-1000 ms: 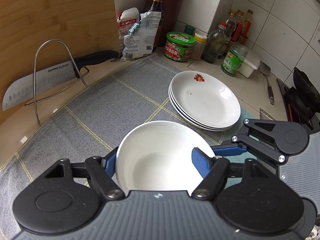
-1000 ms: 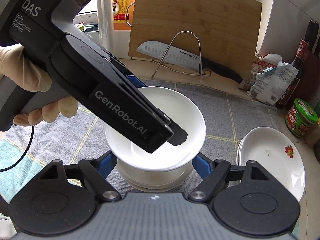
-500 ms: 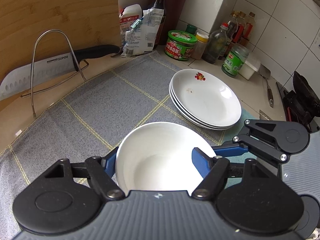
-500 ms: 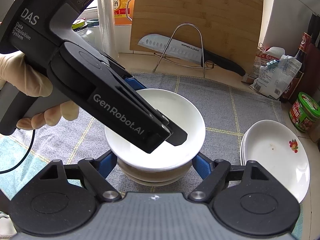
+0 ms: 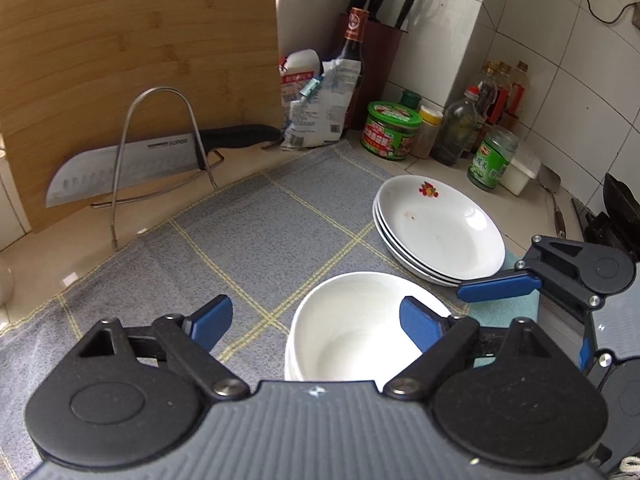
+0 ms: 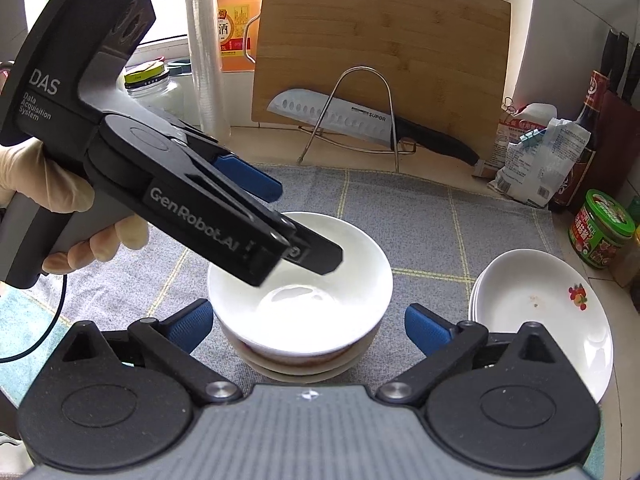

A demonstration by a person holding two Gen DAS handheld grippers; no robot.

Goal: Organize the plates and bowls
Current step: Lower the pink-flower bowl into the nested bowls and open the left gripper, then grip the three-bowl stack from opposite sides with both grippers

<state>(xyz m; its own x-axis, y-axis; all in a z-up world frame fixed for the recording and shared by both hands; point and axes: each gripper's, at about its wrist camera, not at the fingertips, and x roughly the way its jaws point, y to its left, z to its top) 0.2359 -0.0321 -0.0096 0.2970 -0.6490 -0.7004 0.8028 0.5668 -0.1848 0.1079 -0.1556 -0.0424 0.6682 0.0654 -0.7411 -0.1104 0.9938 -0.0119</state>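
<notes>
On the grey checked cloth (image 5: 248, 224), a white bowl (image 6: 304, 300) sits nested on a small stack of bowls (image 6: 304, 364), with three stacked plates (image 5: 436, 228) just to its right. Above it, the left gripper (image 5: 316, 320) has its jaws spread; one blue pad seems to hover inside the rim, not touching. Nearer the camera, the right gripper (image 6: 304, 330) stands open, holding nothing.

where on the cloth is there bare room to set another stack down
The widest bare patch of grey cloth lies between the knife rack, the bowl stack and the plate stack. It is crowded behind the plates, where jars and bottles line the wall.
</notes>
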